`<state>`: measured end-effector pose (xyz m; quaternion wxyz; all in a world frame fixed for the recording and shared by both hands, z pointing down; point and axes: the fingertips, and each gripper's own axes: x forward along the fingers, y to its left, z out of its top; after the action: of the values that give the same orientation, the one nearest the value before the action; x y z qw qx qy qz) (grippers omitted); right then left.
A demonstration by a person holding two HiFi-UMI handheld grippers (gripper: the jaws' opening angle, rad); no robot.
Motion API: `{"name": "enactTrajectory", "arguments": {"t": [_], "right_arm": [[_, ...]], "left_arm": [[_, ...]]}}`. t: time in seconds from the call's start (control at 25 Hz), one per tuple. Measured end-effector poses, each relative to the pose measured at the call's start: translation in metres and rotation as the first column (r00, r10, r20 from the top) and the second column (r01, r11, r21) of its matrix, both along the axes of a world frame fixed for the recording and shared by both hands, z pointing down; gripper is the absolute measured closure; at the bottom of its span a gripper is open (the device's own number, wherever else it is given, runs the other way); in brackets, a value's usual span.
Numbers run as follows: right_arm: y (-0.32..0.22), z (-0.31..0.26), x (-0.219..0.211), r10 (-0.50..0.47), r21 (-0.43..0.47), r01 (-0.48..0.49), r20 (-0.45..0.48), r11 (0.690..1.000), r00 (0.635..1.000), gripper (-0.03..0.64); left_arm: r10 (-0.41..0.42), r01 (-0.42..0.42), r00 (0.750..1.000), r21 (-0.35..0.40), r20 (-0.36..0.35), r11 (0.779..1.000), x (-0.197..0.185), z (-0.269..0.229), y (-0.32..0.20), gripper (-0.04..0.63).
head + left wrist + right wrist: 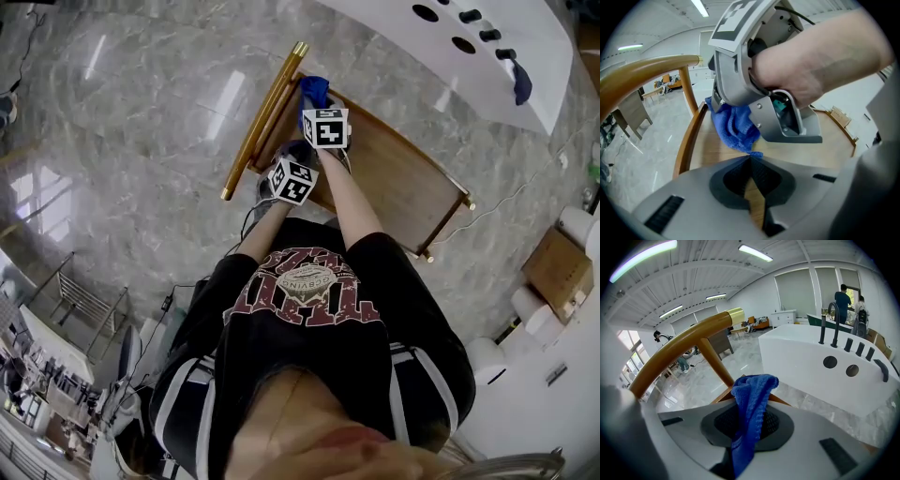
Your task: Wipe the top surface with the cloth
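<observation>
A wooden chair stands on the floor below me, its seat bare and its curved back rail at the left. A blue cloth hangs from my right gripper, which is shut on it over the seat's far corner. In the right gripper view the cloth bunches up out of the shut jaws of the right gripper. My left gripper sits just behind, shut with nothing in it. Its tips lie close to the cloth above the seat.
A white counter with black holes and fittings stands beyond the chair, a dark item hanging off its edge. A cardboard box and paper rolls lie at the right. Marble floor surrounds the chair.
</observation>
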<state>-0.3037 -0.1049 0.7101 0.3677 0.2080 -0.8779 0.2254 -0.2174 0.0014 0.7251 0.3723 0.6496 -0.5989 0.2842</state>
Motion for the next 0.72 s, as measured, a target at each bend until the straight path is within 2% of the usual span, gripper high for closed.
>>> {"name": "enactTrajectory", "arguments": {"t": [0.72], "right_arm": [[-0.006,0.001,0.034,0.027,-0.003,-0.027,-0.01,1.0,1.0,0.558]], "left_arm": [[0.035,-0.033,0.998,-0.029,0.05,0.999,0.003,0.001,0.0,0.549]]}}
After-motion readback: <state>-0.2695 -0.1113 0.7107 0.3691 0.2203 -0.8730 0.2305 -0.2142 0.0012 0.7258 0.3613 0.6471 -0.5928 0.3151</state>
